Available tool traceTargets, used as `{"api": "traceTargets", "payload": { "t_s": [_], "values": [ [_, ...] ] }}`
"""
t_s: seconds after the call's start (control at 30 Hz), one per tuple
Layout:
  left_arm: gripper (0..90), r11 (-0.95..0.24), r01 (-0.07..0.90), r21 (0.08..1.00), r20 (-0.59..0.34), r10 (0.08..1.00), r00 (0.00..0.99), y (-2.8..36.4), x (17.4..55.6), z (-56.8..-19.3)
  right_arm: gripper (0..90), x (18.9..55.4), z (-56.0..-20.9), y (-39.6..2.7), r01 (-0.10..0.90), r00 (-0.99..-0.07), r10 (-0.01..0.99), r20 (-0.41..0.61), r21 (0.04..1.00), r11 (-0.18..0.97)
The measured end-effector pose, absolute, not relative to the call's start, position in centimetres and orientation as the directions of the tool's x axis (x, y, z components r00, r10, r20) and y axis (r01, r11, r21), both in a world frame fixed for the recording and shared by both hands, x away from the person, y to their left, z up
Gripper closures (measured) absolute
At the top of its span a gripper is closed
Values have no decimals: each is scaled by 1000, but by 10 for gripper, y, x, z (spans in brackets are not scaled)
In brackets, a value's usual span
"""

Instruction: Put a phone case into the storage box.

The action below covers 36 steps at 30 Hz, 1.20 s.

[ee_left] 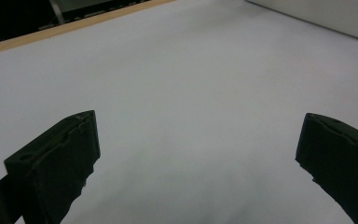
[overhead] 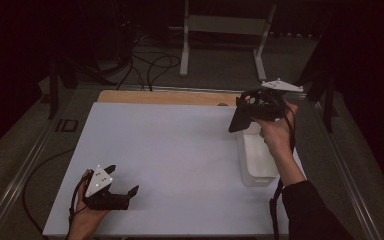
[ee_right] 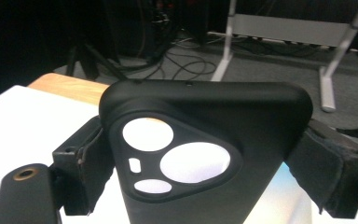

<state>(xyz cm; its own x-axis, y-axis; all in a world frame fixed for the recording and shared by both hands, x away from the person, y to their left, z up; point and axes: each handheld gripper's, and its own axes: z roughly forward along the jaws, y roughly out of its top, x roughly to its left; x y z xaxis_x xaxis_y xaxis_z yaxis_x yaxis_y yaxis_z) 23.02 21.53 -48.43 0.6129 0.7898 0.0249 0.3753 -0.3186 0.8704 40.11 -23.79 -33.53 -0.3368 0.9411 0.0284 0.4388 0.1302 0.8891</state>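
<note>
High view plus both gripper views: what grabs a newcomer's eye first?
The black phone case, with its triangular camera cutout, clamped between the jaws of the right gripper and held up over the far right of the white table. Below that hand stands a white open bin near the table's right edge. The left gripper rests open and empty at the near left.

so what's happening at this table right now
A person is working at a white-topped table with a hand-held gripper in each hand. The right gripper is clamped on a black phone case with camera cutouts, holding it up above a white rectangular plastic bin at the table's right side. The left gripper rests low near the front left corner, its jaws wide apart and holding nothing.
</note>
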Motion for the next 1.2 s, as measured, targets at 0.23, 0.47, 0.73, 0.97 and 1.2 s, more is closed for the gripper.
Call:
{"api": "traceTargets", "payload": {
  "t_s": [0.23, 0.47, 0.73, 0.97, 1.2],
  "values": [
    [1, -321, 376, 869, 26, 789, 614, 215, 231, -485, 141, 410, -337, -245, 443, -291, 957, -2, 886, 137],
    [1, -326, 377, 867, 28, 787, 616, 214, 231, -485, 141, 419, -340, -254, 449, -239, 971, -24, 883, 132],
    [1, -329, 377, 866, 29, 785, 618, 213, 231, -486, 141, 427, -347, -262, 455, -194, 981, -28, 883, 115],
    [1, -325, 378, 867, 26, 787, 617, 214, 231, -486, 141, 435, -354, -269, 472, -150, 988, -38, 875, 105],
    [1, -328, 377, 866, 27, 785, 619, 214, 231, -486, 140, 444, -368, -275, 502, -123, 992, -29, 860, 87]
  ]
}}
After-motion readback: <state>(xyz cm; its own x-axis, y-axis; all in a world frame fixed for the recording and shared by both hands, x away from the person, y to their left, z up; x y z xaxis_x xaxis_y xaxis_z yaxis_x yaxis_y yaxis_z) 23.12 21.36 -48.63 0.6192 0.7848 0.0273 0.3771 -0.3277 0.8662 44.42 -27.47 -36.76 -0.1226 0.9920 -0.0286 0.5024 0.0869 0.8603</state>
